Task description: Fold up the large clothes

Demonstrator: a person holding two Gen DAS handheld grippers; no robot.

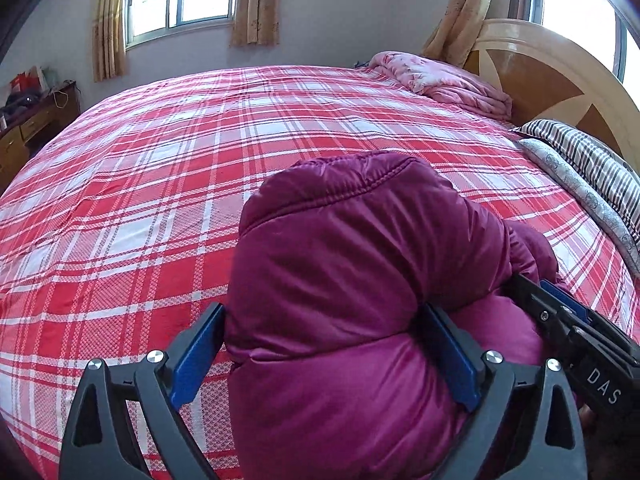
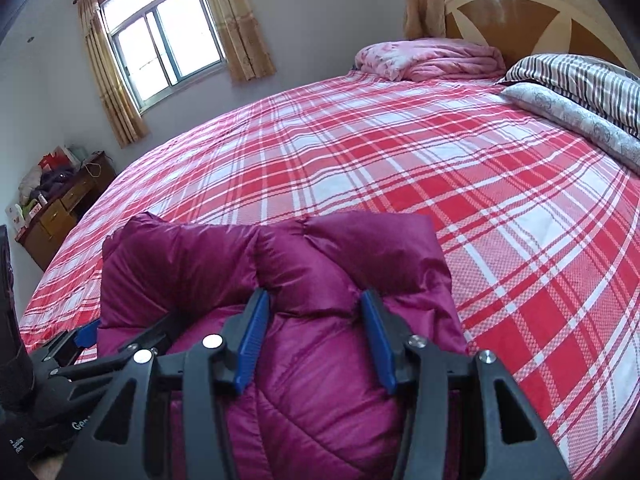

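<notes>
A magenta puffer jacket (image 1: 340, 240) lies bundled on the red plaid bed (image 1: 140, 200), near its front edge. My left gripper (image 1: 324, 312) straddles one thick fold with its jaws spread wide; the blue pads stand at the fold's sides without squeezing it. In the right wrist view the jacket (image 2: 180, 260) is a puffy heap, and my right gripper (image 2: 314, 296) is shut on a ridge of it, the fabric creased at both pads. The right gripper (image 1: 540, 292) also shows at the jacket's right side in the left wrist view. The jacket's underside is hidden.
A pink quilt (image 2: 432, 58) and striped pillows (image 2: 580, 80) lie against the wooden headboard (image 2: 520, 12) at the far right. A cluttered wooden dresser (image 2: 60, 216) stands by the wall at left. Plaid bedcover (image 2: 440, 180) stretches beyond the jacket.
</notes>
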